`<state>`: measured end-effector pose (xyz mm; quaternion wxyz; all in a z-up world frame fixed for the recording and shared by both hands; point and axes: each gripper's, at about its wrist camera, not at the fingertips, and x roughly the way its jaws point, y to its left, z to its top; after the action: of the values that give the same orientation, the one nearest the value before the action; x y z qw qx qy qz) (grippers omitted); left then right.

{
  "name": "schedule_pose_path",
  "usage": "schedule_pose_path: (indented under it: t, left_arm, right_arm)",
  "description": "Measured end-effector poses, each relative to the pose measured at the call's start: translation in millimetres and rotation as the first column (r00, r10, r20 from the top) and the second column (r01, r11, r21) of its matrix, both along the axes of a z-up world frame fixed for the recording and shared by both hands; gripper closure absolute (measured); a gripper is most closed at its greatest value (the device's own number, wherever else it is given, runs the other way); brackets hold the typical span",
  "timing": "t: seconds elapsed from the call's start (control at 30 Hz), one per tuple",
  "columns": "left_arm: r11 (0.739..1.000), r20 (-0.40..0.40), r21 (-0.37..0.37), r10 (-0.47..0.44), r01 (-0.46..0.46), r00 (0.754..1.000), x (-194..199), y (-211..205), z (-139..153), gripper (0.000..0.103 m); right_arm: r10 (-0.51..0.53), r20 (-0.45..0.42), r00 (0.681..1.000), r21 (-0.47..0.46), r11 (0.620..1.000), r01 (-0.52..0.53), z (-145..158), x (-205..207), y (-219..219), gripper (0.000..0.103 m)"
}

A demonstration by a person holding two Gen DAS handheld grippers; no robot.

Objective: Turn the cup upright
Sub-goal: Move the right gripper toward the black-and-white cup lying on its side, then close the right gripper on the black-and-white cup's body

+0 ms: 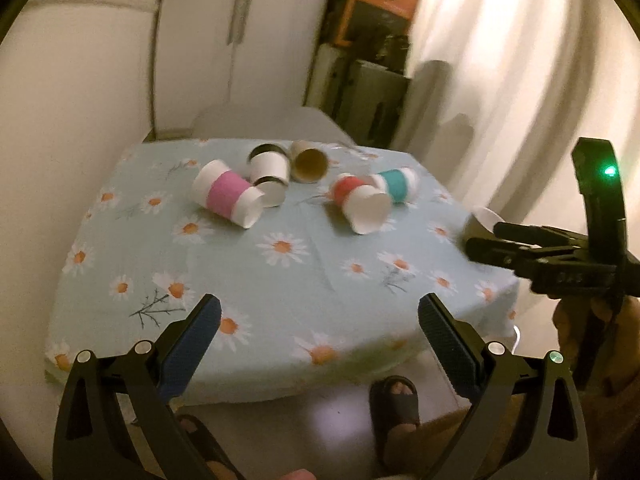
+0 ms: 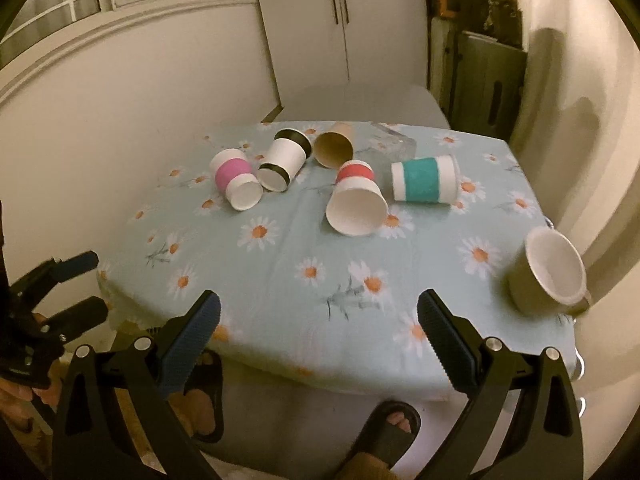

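Right wrist view shows the grey cup (image 2: 550,274) lying on its side near the right edge of the bench (image 2: 280,280), mouth facing us, just ahead and right of the right tongs (image 2: 319,316), nearer than the left tongs (image 1: 319,318); both gape wide, holding nothing.

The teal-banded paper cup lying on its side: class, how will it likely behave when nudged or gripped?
The teal-banded cup lies on its side, so a nudge would probably roll it, curving because it tapers. It looks like thin paper, so likely light and easily crushed. Its sleeve may aid grip.
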<state>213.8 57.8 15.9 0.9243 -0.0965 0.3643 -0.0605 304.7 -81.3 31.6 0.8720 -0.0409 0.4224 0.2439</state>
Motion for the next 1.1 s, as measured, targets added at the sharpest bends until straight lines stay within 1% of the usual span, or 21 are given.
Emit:
schedule_pose_path:
  t: [0.13, 0.3, 0.4, 0.5, 0.53, 0.6, 0.67, 0.73, 0.8, 0.97, 1.1]
  left_arm:
    - [0.997, -0.064, -0.051, 0.062, -0.065, 0.996, 34.9, 25.9, -20.6, 0.007]
    - [0.991, -0.110, -0.086, 0.093, -0.103, 0.990, 66.4, 49.3, -37.8, 0.007]
    - [0.990, -0.122, -0.084, 0.099, -0.110, 0.988, 84.6, 59.9, -44.5, 0.007]
    - [0.987, -0.139, -0.096, 0.112, -0.126, 0.984, 98.6, 71.3, -48.9, 0.007]
    - [0.984, -0.143, -0.113, 0.120, -0.137, 0.982, 103.3, 77.6, -50.3, 0.007]
    - [0.980, -0.152, -0.129, 0.131, -0.152, 0.980, 107.7, 83.4, -52.2, 0.007]
    - [0.975, -0.163, -0.147, 0.143, -0.168, 0.976, 111.3, 91.5, -55.2, 0.007]
    - [0.972, -0.167, -0.152, 0.152, -0.178, 0.974, 111.3, 96.7, -56.5, 0.007]
    - [0.971, -0.167, -0.141, 0.168, -0.192, 0.972, 110.7, 101.0, -56.4, 0.007]
    - [0.962, -0.181, -0.164, 0.189, -0.219, 0.965, 110.6, 109.8, -58.1, 0.007]
    - [0.961, -0.188, -0.161, 0.193, -0.224, 0.963, 111.8, 110.5, -58.4, 0.007]
  right_arm:
    - [0.029, -0.034, 0.999, 0.005, 1.000, -0.029, -1.6, 45.9, 30.4, 0.005]
    - [0.069, -0.119, 0.990, 0.070, 0.996, -0.061, -6.4, 103.9, 79.9, 0.005]
    - [0.060, -0.214, 0.975, 0.140, 0.990, -0.030, -19.8, 143.7, 109.4, 0.005]
    - [0.044, -0.296, 0.954, 0.182, 0.983, 0.011, -34.6, 175.7, 132.5, 0.005]
    - [0.036, -0.320, 0.947, 0.181, 0.983, 0.024, -40.1, 186.0, 140.2, 0.005]
    - [0.003, -0.357, 0.934, 0.149, 0.987, 0.054, -52.2, 203.4, 153.3, 0.006]
    - [-0.012, -0.381, 0.924, 0.117, 0.991, 0.062, -59.9, 213.6, 162.0, 0.006]
    - [-0.029, -0.399, 0.916, 0.086, 0.994, 0.069, -69.5, 224.3, 169.9, 0.006]
    - [-0.044, -0.406, 0.913, 0.056, 0.996, 0.073, -76.4, 228.9, 175.2, 0.007]
    - [-0.082, -0.435, 0.897, 0.025, 0.994, 0.104, -95.1, 241.9, 181.5, 0.015]
    - [-0.093, -0.461, 0.883, 0.020, 0.993, 0.115, -102.8, 248.9, 181.5, 0.022]
